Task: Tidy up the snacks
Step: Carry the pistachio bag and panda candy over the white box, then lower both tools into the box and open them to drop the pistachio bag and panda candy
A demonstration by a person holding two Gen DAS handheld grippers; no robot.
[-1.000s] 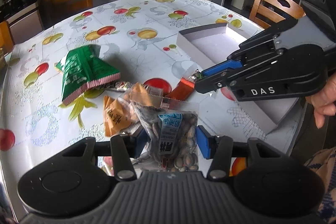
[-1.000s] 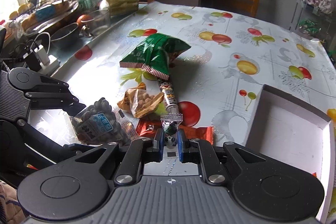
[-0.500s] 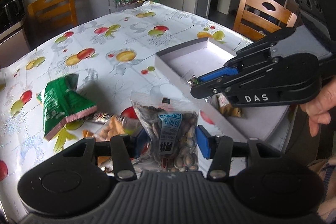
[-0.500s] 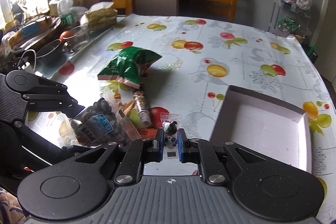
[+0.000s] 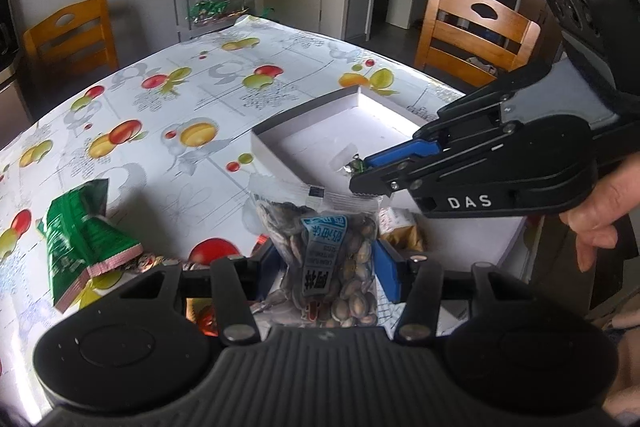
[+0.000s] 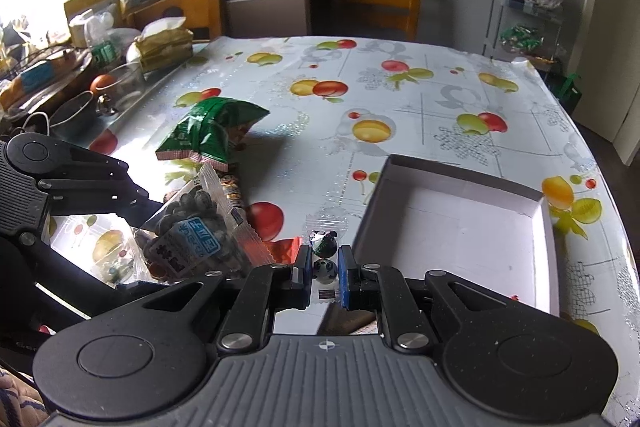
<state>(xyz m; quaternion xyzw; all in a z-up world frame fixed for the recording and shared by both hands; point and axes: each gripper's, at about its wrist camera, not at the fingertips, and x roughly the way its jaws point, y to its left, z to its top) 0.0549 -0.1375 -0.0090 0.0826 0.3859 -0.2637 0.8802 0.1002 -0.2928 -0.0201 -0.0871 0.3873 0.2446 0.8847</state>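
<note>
Two packets held above the table [image 6: 400,115], one in each gripper, beside the white tray [image 6: 460,227].

Left gripper [image 5: 328,267]: fingers clamped on a clear packet of seeds [image 5: 332,255] with a blue label, lifted off the fruit-print cloth at the tray's near corner. Right gripper [image 6: 325,273]: fingers pinched nearly shut on a small clear candy packet [image 6: 325,259] with a panda print, hanging just beside the tray's left wall; seen from the left wrist, its tip over the tray floor. Inside the tray, close to the near wall, a small tan packet [image 5: 400,227]. Left on the table: a green bag [image 6: 208,135], a narrow tube-shaped wrapper [image 6: 234,189] under its sealed end, and an orange-red packet [image 6: 284,251] near the right fingers. Part of a hand [image 5: 604,211] on the right gripper's handle.
</note>
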